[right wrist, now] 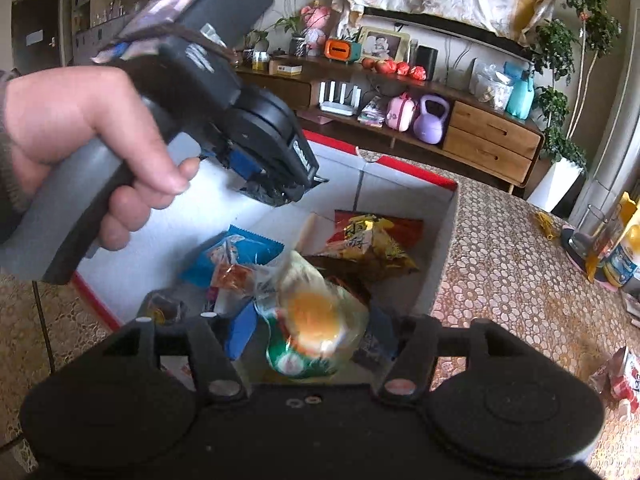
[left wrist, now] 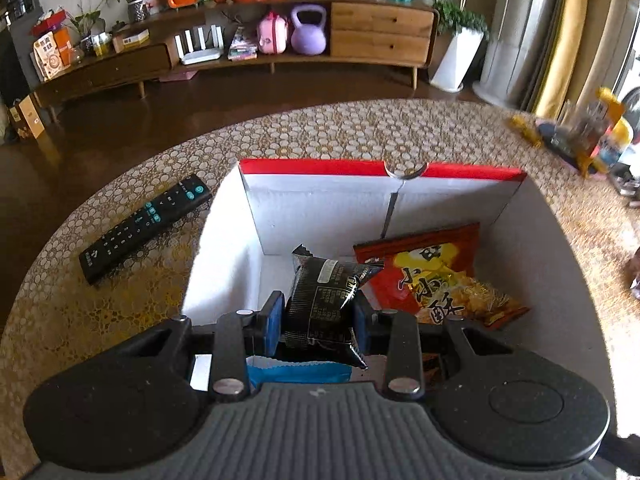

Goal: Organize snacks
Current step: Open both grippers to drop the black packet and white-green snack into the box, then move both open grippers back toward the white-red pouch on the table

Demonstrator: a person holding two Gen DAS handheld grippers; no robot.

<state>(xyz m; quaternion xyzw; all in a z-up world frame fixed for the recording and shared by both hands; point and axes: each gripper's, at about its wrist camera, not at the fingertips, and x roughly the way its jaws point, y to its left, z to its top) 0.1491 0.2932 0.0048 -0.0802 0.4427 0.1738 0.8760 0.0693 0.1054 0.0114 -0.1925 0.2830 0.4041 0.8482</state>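
Left wrist view: left gripper (left wrist: 319,317) is clamped on a black snack packet (left wrist: 326,300) over the white box (left wrist: 224,248), where a red snack bag (left wrist: 424,276) lies.

Right wrist view: right gripper (right wrist: 310,330) has its jaws apart; the blurred green-and-orange packet (right wrist: 312,324) between them seems loose, above snacks in the box.

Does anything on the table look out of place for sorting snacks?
Yes: a black remote control lies on the table beside the white box, the only non-snack near it. In the box, packets lie jumbled; nothing looks spilled or torn.
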